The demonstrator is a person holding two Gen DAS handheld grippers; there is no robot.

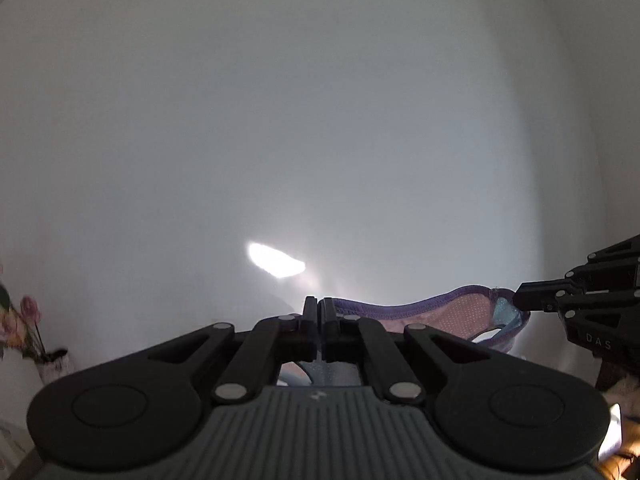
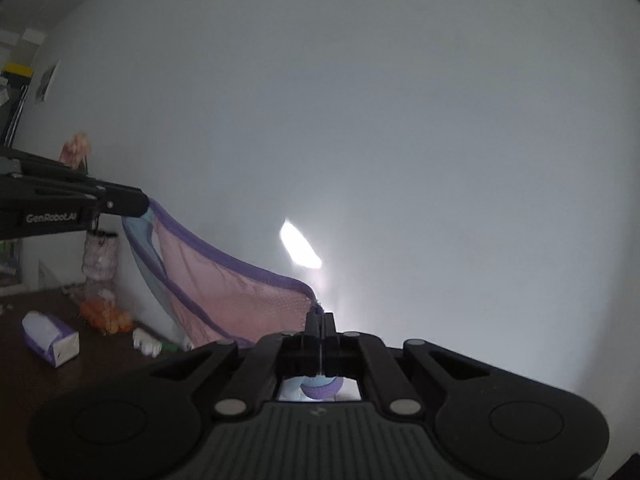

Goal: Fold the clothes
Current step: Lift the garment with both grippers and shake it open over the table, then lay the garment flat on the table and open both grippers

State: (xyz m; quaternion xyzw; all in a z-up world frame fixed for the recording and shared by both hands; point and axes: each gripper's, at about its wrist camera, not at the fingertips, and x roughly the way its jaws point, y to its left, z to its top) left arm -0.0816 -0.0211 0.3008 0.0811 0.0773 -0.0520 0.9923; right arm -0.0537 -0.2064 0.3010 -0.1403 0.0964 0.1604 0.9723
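While both grippers pinched its purple hem, the pink garment [image 2: 224, 288] hung between them, from the left gripper [image 2: 146, 204] at middle left to the right gripper [image 2: 320, 320] at lower centre, fingers clamped together on cloth.

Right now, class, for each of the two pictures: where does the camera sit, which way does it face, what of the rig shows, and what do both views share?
Left wrist: sits behind the left gripper, faces a white wall; its shut fingers pinch the pink garment, right gripper at the right edge.
Right wrist: sits behind the right gripper, faces the same wall; its shut fingers pinch the garment, left gripper at the left edge.
Shared: the garment stretched between both grippers, the wall's bright light patch, a vase of flowers.
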